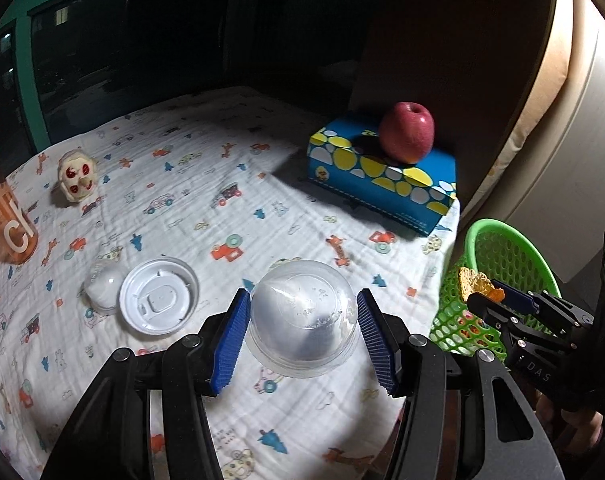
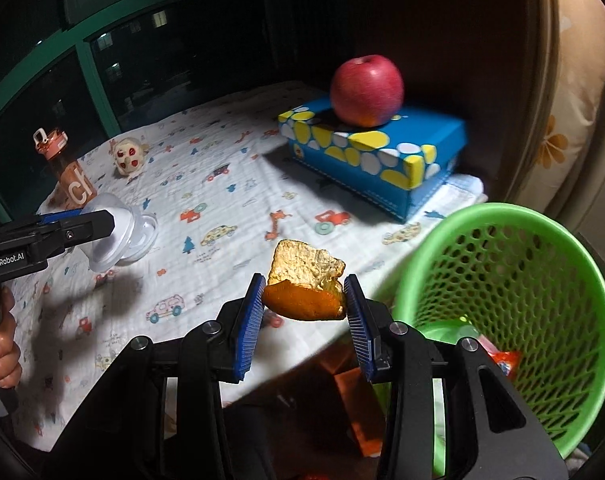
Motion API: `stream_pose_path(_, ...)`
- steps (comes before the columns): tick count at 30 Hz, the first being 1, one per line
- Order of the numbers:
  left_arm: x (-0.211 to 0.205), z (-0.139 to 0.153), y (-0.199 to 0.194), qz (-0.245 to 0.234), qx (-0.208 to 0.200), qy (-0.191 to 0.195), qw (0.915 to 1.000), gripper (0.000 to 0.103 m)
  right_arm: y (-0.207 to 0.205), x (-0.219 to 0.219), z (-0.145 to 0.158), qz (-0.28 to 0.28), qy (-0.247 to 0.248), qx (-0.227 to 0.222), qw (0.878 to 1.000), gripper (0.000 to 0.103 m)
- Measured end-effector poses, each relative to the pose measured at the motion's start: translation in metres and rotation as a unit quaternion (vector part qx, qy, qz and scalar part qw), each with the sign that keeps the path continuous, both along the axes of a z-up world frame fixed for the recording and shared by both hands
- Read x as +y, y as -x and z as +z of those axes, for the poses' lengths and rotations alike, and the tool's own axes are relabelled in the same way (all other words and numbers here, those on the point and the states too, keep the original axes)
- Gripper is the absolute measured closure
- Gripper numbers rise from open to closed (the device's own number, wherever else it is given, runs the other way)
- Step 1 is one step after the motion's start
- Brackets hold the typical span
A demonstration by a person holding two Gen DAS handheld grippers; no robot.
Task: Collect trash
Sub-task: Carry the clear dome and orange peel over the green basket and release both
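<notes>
White "GenRobot.AI" marks left tool (image 2: 102, 216) pinching cup (image 1: 304, 320); right tool (image 2: 304, 300) pinches peel (image 2: 306, 284).

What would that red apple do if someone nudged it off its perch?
The apple is round and sits on the flat top of the blue tissue box, so a nudge would probably set it rolling off. It looks solid, likely heavy for its size. Its shiny skin may be slippery.
</notes>
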State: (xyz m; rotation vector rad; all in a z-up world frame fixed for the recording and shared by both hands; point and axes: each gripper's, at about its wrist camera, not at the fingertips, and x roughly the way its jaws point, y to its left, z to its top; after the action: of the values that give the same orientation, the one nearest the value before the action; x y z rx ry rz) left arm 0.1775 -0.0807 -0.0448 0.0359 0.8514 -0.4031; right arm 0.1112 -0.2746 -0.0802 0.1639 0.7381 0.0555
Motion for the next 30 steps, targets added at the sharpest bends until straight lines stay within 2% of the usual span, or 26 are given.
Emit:
stream_pose_path(8,-0.077,0.005,0.014,-0.071,-0.002,0.000,0.9975,0.050,0.032,-0.070,-0.005,-0.068,-0.002,0.006,0.998,0.062)
stream_pose_path(19,-0.173,0.004,0.028,-0.155,0.001,-0.004,0.9878,0.050,0.067,-0.139,-0.024,-0.139,-0.011,0.025,0.990,0.060)
stream_pose_path(23,-0.198,0.003,0.029,-0.173,0.004,-0.001,0.9849,0.050,0.077,-0.152,-0.025,-0.153,-0.017,0.024,0.988,0.048)
stream_pose_path(30,-0.230,-0.009,0.029,-0.189,0.023,-0.007,0.9817,0.050,0.094,-0.167,-0.022,-0.170,-0.016,0.015,0.985,0.041)
